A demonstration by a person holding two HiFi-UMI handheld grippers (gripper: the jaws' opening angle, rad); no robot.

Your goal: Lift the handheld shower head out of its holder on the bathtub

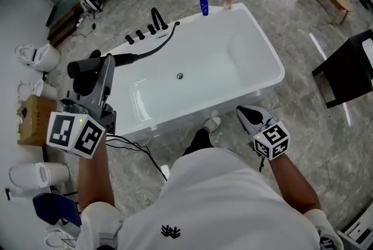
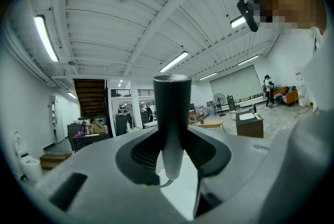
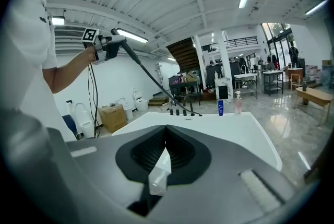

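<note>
Left gripper point(image 1: 106, 65) clamps shower head point(image 1: 81, 70); nozzle face indistinct.

Black shower head point(image 1: 84, 68), raised off white bathtub point(image 1: 245, 97), hose point(image 1: 156, 49) trailing

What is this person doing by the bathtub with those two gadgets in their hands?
A person stands beside a white bathtub with a hand-held gripper in each hand. The left gripper is clamped on the black shower head and holds it raised, out of its holder and clear of the tub's edge. Its hose runs back to the taps. The right gripper hangs idle, jaws together, holding nothing.
</note>
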